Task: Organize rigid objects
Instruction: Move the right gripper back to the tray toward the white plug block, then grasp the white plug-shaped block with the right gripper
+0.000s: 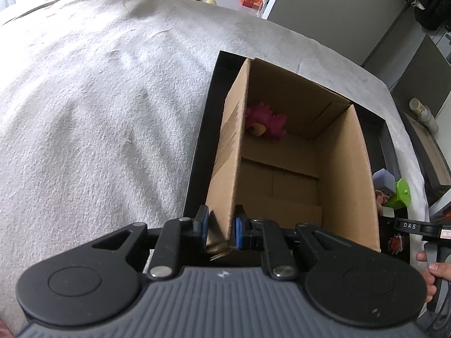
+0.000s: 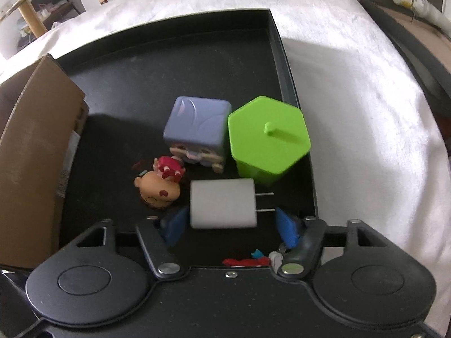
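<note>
The black tray [image 2: 169,64] is the landmark; it lies on a white cloth [image 1: 84,98] with bare cloth wide to its left and a narrower strip to its right. A cardboard box [image 1: 282,152] stands open-topped in the tray's left part, its left wall close along the tray's left rim. A pink toy [image 1: 265,124] lies in the box's far left corner; the rest of the box floor is bare.

The left gripper [image 1: 221,225] points steeply down at the box's near left corner, clamped on the cardboard wall with one blue pad on either side of it.

The right gripper [image 2: 225,222] also tilts steeply down, over the tray's near right part. Its jaws stand apart astride a white plug adapter [image 2: 222,204] lying flat, prongs toward the tray's right rim; the left pad is at the adapter's corner, the right pad clear of its prongs.

Beyond the adapter stand a green hexagonal container [image 2: 267,138], hard by the right rim, and a lavender cube figure [image 2: 197,124] touching it. A small figurine [image 2: 160,186] lies left of the adapter. The tray's far half is open floor.
</note>
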`<state>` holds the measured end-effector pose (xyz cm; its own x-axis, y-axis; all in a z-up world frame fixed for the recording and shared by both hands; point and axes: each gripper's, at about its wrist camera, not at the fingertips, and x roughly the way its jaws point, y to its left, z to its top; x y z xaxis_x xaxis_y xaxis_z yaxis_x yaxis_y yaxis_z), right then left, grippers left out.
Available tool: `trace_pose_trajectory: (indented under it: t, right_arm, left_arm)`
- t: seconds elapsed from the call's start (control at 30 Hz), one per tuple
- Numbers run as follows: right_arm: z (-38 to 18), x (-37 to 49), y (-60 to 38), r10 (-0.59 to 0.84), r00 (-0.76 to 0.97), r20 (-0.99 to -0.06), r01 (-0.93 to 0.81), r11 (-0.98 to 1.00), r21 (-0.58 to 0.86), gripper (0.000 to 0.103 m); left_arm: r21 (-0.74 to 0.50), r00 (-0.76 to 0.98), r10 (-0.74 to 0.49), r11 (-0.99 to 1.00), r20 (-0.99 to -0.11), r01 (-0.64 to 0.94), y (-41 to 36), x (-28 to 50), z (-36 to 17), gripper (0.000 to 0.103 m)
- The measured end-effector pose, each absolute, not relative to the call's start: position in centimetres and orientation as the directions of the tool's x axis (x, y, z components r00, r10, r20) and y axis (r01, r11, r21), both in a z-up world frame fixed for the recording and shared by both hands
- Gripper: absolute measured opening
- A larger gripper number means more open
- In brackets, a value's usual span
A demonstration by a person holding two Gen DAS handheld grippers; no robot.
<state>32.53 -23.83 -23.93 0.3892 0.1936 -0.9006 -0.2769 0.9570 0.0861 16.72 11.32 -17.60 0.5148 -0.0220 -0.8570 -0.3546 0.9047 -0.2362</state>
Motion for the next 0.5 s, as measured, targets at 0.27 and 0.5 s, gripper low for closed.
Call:
trace_pose_trajectory:
  t: [0.27, 0.5]
  right_arm:
    - [-23.4, 32.2, -24.0, 0.198, 0.394, -0.898, -0.279, 0.956, 0.089, 0.060]
    - [-21.5, 31.4, -23.9, 0.228, 0.412, -0.882, -0.291, 0.950, 0.110, 0.060]
  left_arm:
    - [-0.240, 0.518, -0.024, 0.904, -0.855, -0.354, 11.4, 16.6, -17.5, 0.016]
    - [-0.245, 0.527, -0.028, 0.905, -0.849, -0.347, 11.4, 16.7, -17.4, 0.016]
